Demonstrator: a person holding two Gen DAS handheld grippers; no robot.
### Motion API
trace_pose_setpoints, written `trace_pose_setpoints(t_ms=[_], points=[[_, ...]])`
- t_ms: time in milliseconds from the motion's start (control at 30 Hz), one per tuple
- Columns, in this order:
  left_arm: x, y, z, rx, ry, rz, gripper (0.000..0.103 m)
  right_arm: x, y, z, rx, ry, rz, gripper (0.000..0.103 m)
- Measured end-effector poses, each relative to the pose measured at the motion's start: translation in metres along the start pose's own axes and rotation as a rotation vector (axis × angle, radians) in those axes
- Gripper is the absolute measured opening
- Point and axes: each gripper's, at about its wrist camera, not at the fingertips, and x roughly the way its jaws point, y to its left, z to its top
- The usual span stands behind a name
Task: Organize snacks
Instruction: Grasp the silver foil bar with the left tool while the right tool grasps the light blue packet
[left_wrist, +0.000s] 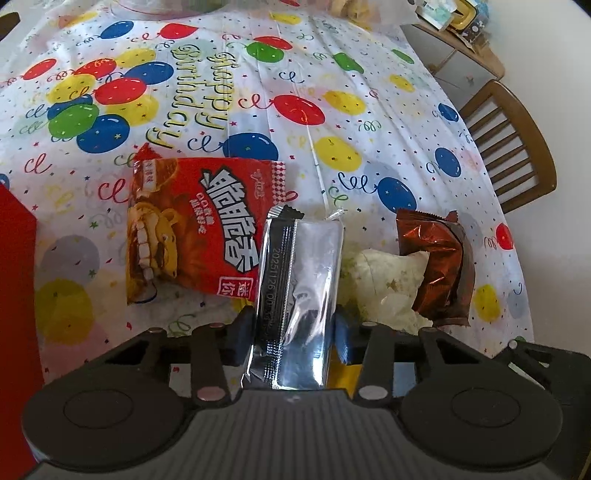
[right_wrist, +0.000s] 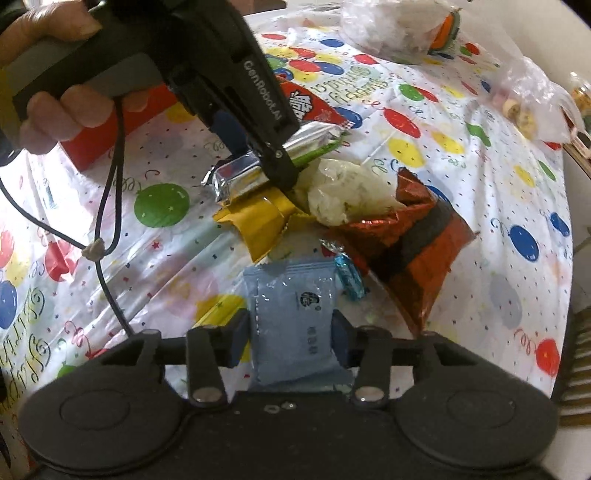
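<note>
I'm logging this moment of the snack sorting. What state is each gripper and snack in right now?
left gripper: shut on the silver packet
silver packet: held
right gripper: shut on the blue packet
blue packet: held
red snack bag: lying flat on the tablecloth
brown foil packet: crumpled, resting on the table
gold wrapper: lying under the silver packet

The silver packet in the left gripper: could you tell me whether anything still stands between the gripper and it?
Nothing visible does. The left gripper is already shut on the silver packet, with a pad against each side of it.
</note>
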Motion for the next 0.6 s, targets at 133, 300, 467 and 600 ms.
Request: trace_pose_setpoints(t_ms=[133, 300, 467, 600], points=[[-0.006, 0.002, -0.008, -0.016, -0.011, -0.002, 0.042, -0.009, 0.002, -0.006, 0.094, -0.022, -0.017, 0.038], [-0.017, 0.007, -0.02, -0.025, -0.021, 0.002, 0.042, -0.021, 0.009, -0.015, 0.205, -0.039, -0.026, 0.034], [-0.029, 0.013, -0.033, -0.035, -0.033, 0.008, 0.042, -0.03, 0.02, -0.021, 0.257, -0.056, -0.048, 0.02], [-0.043, 0.015, -0.045, -0.024, -0.049, 0.011, 0.041, -0.044, 0.022, -0.026, 0.347, -0.087, -0.042, 0.013]])
